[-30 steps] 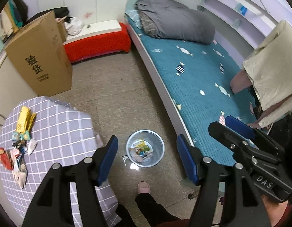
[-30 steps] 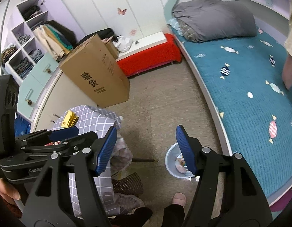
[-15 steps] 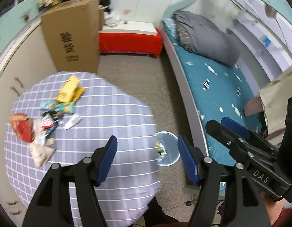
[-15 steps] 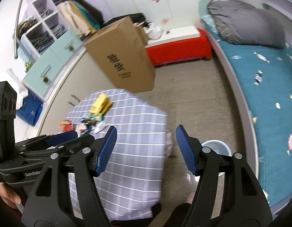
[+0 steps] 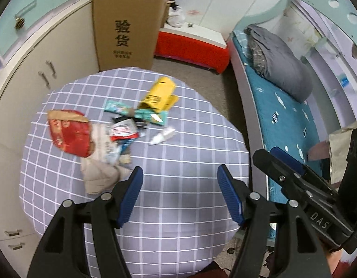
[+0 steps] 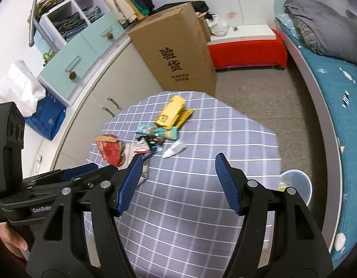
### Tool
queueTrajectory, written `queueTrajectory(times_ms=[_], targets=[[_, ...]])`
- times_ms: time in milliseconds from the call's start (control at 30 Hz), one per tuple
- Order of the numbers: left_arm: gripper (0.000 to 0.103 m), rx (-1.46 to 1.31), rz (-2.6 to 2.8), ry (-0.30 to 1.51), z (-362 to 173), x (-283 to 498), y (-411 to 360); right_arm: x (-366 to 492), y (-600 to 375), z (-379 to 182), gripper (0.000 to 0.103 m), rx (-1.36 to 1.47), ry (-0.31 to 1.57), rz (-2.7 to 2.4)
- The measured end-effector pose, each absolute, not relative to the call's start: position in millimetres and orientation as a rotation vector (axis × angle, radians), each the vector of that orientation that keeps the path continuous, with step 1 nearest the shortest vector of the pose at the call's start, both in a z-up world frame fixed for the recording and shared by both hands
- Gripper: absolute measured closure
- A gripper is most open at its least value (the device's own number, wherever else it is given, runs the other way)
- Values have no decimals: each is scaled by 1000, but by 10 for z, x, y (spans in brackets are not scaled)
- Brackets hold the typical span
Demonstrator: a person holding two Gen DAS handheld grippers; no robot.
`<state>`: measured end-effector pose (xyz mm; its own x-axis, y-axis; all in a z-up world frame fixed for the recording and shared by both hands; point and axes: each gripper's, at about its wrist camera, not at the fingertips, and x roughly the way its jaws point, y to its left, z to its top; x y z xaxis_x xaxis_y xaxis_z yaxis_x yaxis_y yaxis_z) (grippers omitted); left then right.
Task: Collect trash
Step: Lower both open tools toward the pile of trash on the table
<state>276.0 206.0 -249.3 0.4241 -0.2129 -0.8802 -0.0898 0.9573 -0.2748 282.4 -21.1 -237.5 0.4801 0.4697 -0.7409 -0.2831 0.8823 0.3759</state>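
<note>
A round table with a lilac checked cloth [image 5: 178, 185] [image 6: 201, 208] carries a heap of trash: a red snack bag [image 5: 70, 134] [image 6: 110, 149], a yellow packet [image 5: 158, 96] [image 6: 171, 113], teal wrappers [image 5: 141, 113] [image 6: 165, 133], a small white wrapper [image 5: 162, 136] [image 6: 175, 149] and a beige crumpled piece [image 5: 99, 173]. My left gripper [image 5: 179, 193] is open and empty above the table's near part. My right gripper [image 6: 176, 184] is open and empty above the table, right of the left one. A light blue trash bin [image 6: 296, 185] stands on the floor to the table's right.
A tall cardboard box [image 5: 126, 25] [image 6: 178, 46] stands behind the table. A red bench [image 5: 192, 46] is behind it. A bed with a teal cover [image 5: 282, 106] [image 6: 336, 88] runs along the right. Cabinets [image 5: 27, 69] curve along the left.
Both grippers have swung left from over the floor and bin to over the table. The trash heap now lies ahead of both. Both have stayed open.
</note>
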Motion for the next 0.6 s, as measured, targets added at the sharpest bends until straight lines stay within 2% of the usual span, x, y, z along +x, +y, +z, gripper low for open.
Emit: queueTrajectory(times_ms=[600], targets=[[37, -421, 34, 1127, -2577, 2604, 2905, 2892, 616, -2429, 38, 120, 1013, 573]])
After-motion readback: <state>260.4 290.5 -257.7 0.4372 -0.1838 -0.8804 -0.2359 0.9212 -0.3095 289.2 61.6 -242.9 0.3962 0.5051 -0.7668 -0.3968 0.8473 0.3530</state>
